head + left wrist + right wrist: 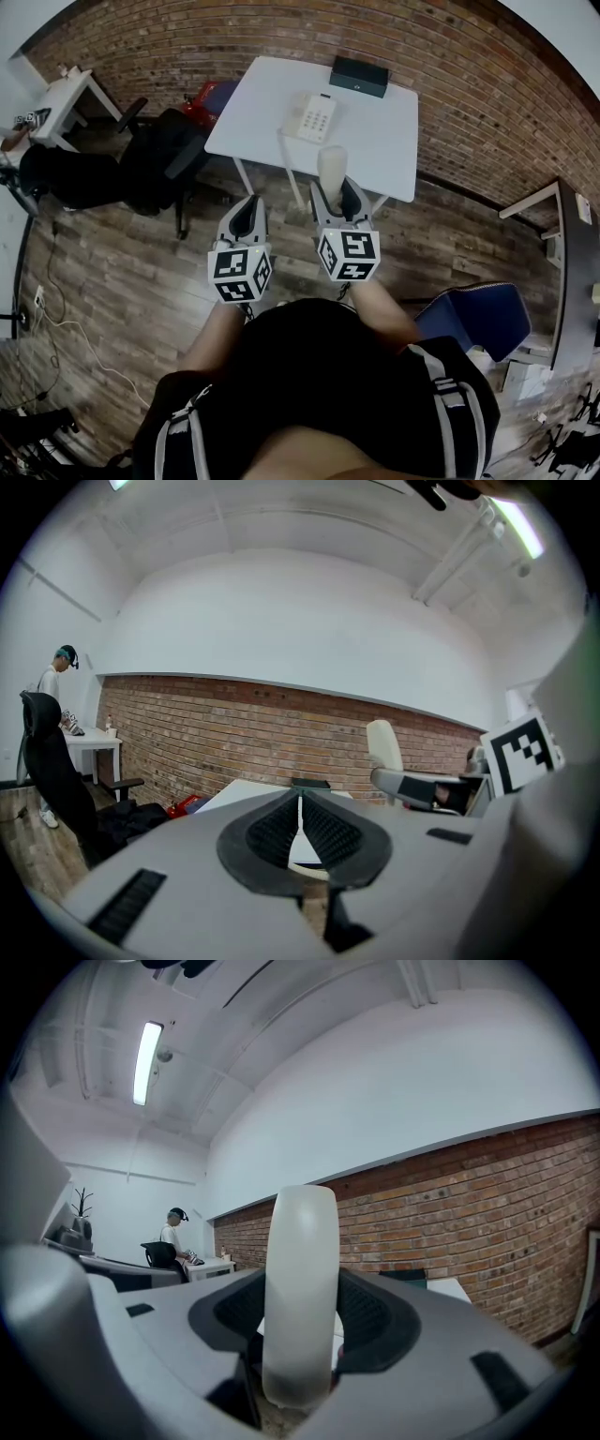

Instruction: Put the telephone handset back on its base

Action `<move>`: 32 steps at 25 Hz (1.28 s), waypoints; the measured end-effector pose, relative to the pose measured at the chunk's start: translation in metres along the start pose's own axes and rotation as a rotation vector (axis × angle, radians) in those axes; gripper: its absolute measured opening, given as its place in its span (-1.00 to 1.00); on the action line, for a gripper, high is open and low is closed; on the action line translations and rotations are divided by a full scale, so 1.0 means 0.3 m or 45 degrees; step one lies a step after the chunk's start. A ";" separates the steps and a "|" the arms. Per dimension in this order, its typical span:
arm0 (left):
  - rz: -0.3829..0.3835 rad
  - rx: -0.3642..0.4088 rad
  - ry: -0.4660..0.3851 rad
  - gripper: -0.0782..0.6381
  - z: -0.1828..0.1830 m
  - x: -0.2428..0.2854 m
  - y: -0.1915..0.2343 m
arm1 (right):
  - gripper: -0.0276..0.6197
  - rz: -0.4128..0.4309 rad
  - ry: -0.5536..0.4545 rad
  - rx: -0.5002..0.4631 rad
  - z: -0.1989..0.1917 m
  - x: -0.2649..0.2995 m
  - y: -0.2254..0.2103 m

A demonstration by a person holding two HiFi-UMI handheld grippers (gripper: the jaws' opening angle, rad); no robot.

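One handset (331, 165) grasped upright by right gripper (337, 193); left gripper (247, 212) jaws clenched, empty.
Risk: handset may twist in a loose hold and miss the base (311, 118).

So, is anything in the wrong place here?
Yes, the handset is off its base. The right tool holds it upright in the air, apart from the base, which sits on the table without it. Nothing looks spilled or broken.

No legible text or markings
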State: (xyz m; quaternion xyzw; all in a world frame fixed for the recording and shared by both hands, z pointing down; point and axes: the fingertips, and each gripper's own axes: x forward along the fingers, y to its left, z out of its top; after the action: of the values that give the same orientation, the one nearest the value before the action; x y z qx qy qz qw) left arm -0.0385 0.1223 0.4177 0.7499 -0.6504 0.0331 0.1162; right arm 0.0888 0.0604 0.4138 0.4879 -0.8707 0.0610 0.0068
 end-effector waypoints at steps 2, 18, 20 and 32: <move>-0.013 -0.005 -0.007 -0.75 0.003 -0.001 0.021 | -0.27 -0.010 -0.005 -0.007 0.006 0.007 0.017; -0.070 -0.002 -0.004 -0.75 -0.022 -0.028 0.148 | -0.27 -0.069 -0.034 -0.024 0.009 0.043 0.124; -0.067 -0.003 -0.007 -0.75 -0.019 -0.023 0.164 | -0.27 -0.073 -0.029 -0.019 0.003 0.058 0.127; -0.037 0.015 -0.032 -0.75 0.011 0.091 0.236 | -0.27 -0.061 -0.031 0.005 0.006 0.213 0.085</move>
State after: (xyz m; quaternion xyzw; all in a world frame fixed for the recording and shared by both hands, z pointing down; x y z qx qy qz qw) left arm -0.1043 0.0862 0.4292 0.7602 -0.6407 0.0259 0.1042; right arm 0.0339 0.0192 0.4140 0.5093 -0.8587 0.0567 -0.0033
